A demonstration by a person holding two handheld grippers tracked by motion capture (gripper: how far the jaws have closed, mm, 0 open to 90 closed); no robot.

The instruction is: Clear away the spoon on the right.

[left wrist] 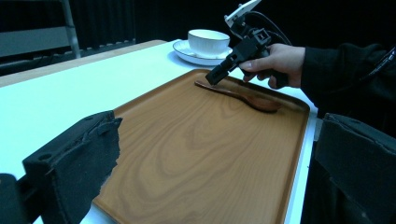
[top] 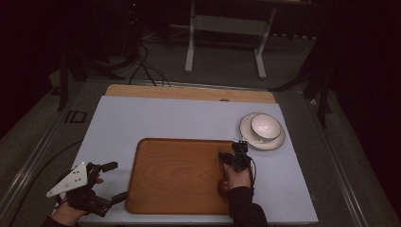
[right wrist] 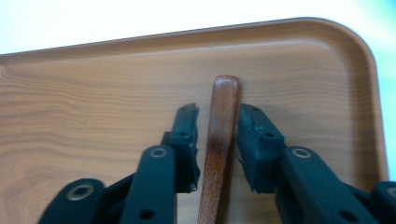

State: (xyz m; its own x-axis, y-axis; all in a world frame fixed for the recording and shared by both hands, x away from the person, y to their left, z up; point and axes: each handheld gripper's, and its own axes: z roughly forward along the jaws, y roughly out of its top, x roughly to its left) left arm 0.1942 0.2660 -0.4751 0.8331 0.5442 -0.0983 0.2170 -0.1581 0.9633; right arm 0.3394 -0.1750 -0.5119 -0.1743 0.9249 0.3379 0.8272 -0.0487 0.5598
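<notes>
Spoon (right wrist: 223,140): wooden, light, stiff, likely smooth; lies flat on tray (right wrist: 93,93).
Hold: mid-handle.
Right gripper (right wrist: 219,140): jaws slightly apart astride handle, apparently not pinching.
Left gripper (top: 111,182): open, empty.

Dark recording lab, floor cables (top: 146,66), metal stand (top: 227,28), covered table (top: 189,118)

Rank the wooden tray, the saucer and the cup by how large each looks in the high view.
1. Wooden tray, largest by far.
2. Saucer.
3. Cup, smallest, standing on the saucer.

Right gripper (top: 239,150) points forward and down, jaws slightly parted; left gripper (top: 116,179) jaws wide apart.
</notes>
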